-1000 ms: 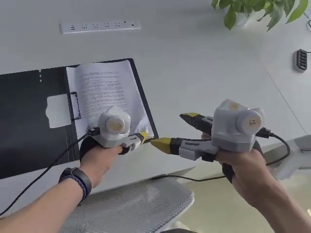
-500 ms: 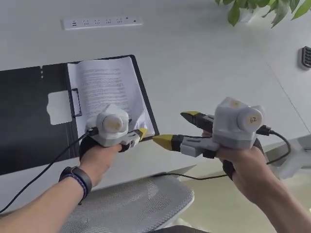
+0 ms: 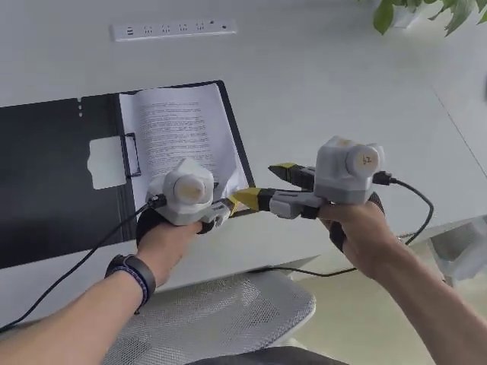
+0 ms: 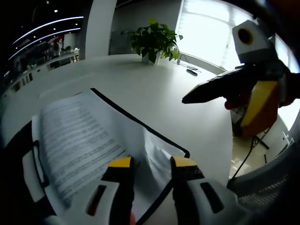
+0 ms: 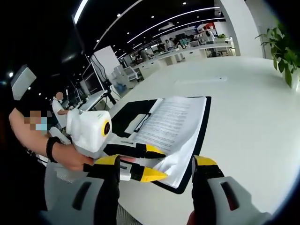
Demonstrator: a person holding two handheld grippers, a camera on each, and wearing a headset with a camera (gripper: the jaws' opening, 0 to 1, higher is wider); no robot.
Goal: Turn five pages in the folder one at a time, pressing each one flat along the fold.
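The folder (image 3: 61,190) is laid open on the white surface (image 3: 327,91), near its front edge, with a printed page (image 3: 186,133) uppermost. The page's curled lower corner is straddled by the left gripper (image 3: 227,208), its jaws narrowly parted. The right gripper (image 3: 265,182) is held wide open and empty just beside that corner.

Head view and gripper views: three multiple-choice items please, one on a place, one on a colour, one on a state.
1. Where is the power strip?
A) on the table, beyond the folder
B) on the folder's pages
C) on the floor
2. What colour is the folder's cover?
A) red
B) black
C) blue
3. How do the right gripper jaws stand?
A) shut on a page
B) shut, empty
C) open, empty
Answers: 1 A, it lies on the white table past the folder's far edge. 2 B, the opened cover is black. 3 C, the right gripper view shows a wide gap, nothing held.
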